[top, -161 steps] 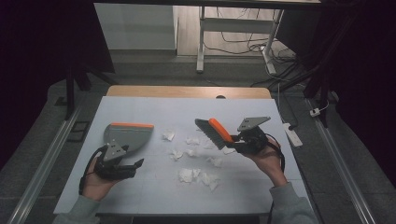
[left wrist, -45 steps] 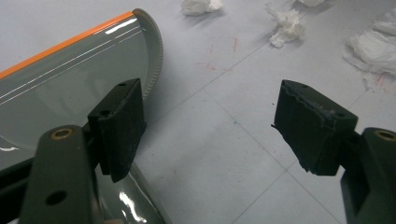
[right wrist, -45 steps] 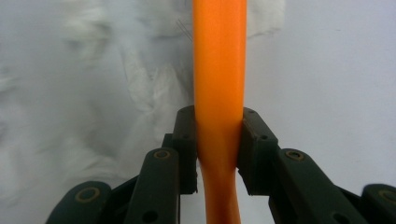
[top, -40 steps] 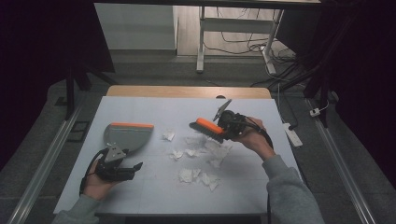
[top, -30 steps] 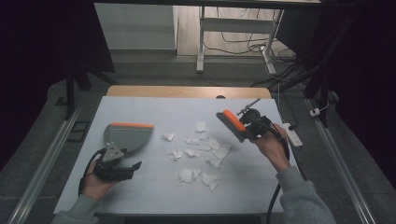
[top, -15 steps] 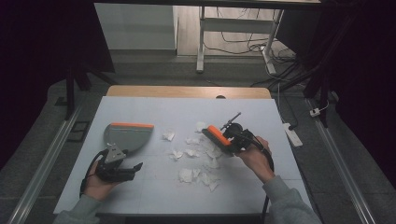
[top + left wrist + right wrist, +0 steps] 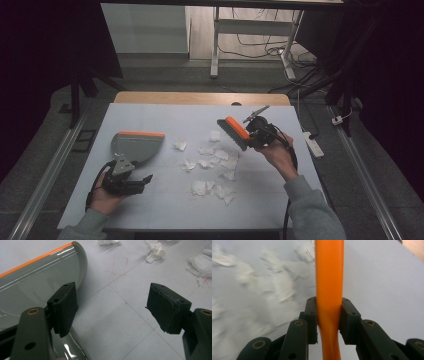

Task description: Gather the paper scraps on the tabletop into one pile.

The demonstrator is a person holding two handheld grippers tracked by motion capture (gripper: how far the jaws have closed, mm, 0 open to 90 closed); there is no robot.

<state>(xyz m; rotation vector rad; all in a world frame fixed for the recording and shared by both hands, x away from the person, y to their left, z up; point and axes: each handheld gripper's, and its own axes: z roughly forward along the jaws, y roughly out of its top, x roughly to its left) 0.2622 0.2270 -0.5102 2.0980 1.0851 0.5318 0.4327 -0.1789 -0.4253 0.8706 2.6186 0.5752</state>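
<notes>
Orange-backed hand brush with dark bristles (image 7: 234,132) is being held above the desk, at about 2 o'clock from the scattered crumpled white paper scraps (image 7: 214,165), bristles facing down-left toward them. The right gripper (image 7: 260,134) is clamping its jaws tight on the brush's orange handle (image 7: 329,302); in the right gripper view the pads are pressing both sides of the handle. The grey plastic dustpan with an orange lip (image 7: 135,145) is lying flat on the white desk (image 7: 165,210) at 9 o'clock from the scraps, well apart from them. The left gripper (image 7: 131,184) is resting at 6 o'clock from the pan, jaws standing wide and gripping nothing; in the left gripper view one pad (image 7: 63,308) is sitting over the pan's rear wall.

Judgement: sweeping step in hand. To do it well, brush should be landing beyond the farthest scraps, bristles flat on the desk, then dragging toward 9 o'clock in short strokes. Left jaws should be closing on the pan first, so it is not sliding away.
</notes>
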